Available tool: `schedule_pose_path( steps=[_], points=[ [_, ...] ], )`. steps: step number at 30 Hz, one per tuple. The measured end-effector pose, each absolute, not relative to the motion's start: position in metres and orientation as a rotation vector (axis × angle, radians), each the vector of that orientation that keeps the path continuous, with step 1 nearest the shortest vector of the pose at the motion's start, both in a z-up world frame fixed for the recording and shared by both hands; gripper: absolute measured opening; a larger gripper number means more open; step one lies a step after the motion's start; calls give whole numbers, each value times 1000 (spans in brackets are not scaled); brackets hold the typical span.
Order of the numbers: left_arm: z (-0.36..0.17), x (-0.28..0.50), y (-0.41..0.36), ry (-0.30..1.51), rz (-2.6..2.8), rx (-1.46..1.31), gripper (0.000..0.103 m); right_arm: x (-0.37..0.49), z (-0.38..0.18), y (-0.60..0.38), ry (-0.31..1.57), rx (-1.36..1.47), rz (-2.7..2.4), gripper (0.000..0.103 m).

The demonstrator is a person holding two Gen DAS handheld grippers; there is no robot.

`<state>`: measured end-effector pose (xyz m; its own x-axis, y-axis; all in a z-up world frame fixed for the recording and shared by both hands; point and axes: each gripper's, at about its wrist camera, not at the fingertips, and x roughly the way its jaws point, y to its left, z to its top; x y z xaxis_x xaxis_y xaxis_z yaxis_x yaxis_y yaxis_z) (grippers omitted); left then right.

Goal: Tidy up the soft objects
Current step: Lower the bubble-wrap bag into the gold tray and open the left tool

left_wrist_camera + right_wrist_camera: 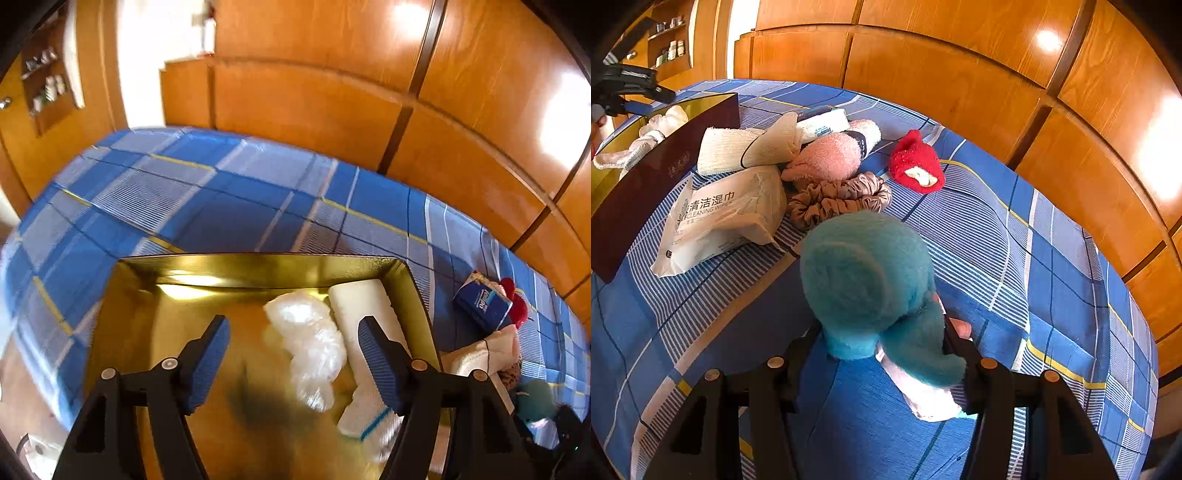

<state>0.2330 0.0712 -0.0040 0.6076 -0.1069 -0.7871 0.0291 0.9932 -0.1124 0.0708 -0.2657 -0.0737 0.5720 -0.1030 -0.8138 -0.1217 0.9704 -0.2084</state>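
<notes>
While clamped in right tongs (882,343), teal plush (864,280) fuzzy.

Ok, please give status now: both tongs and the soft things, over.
Left tongs open above gold box, nothing gripped. Right tongs shut on teal plush. Wipes pack, scrunchie, red sock lie on bed. Nothing blocking.

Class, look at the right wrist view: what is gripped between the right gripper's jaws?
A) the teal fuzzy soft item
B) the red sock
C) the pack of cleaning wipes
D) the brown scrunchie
A: the teal fuzzy soft item sits clamped in the right gripper, above the blue plaid bedspread.
</notes>
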Motion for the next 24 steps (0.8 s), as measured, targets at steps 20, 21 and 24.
schedule_pose_path(
  steps=[20,21,24],
  points=[
    [21,94,77,686,-17,-30,84,69,-72,-263,958,-262,-11,57],
    [21,92,78,684,-16,-31,84,69,-72,-263,960,-259,-13,57],
    [22,89,83,684,-7,-41,84,70,-72,-263,960,-260,-17,57]
  ],
)
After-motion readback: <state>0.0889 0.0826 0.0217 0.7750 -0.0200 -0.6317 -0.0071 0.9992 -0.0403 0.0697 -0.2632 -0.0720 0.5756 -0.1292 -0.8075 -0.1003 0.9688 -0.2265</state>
